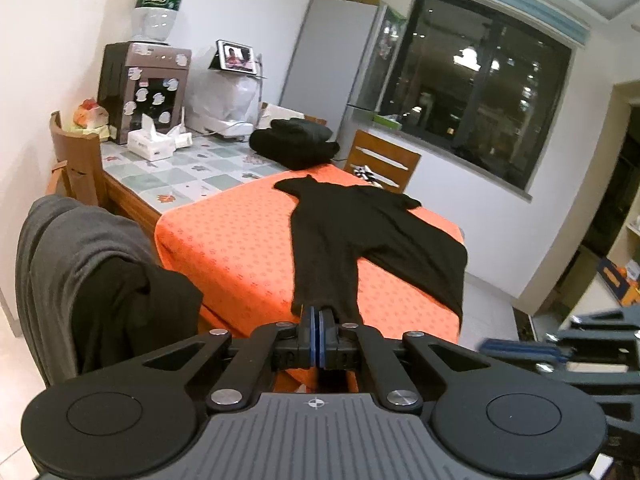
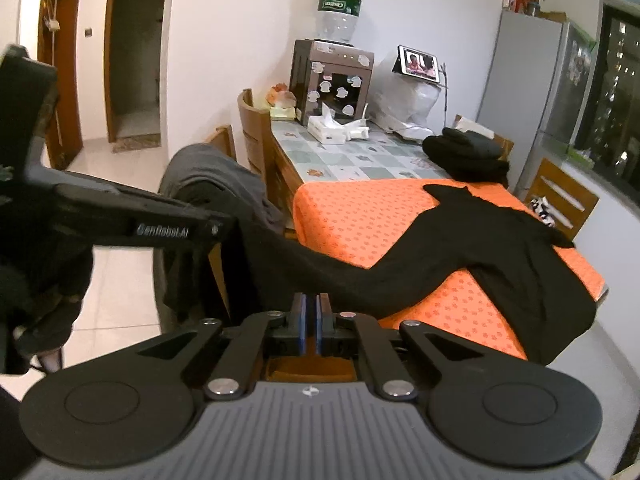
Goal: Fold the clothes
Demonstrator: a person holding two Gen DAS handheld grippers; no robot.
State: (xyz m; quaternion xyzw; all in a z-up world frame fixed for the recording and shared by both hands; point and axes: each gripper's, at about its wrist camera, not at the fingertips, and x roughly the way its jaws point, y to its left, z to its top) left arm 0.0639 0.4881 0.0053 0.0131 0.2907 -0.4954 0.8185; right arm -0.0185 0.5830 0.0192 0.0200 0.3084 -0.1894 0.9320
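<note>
Black, soft, light knit garment (image 1: 320, 236) sprawled mid-frame over orange cloth (image 1: 232, 248), limp and sag-prone, best taken at hems; left gripper (image 1: 319, 322) pinching its near end, right gripper (image 2: 311, 312) pressed shut, apparently empty.

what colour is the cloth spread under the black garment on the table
Orange, with a small repeating print. The cloth shows best in the left wrist view.

Right tool (image 1: 560, 350) blurred — cut off at the frame's right edge.
</note>
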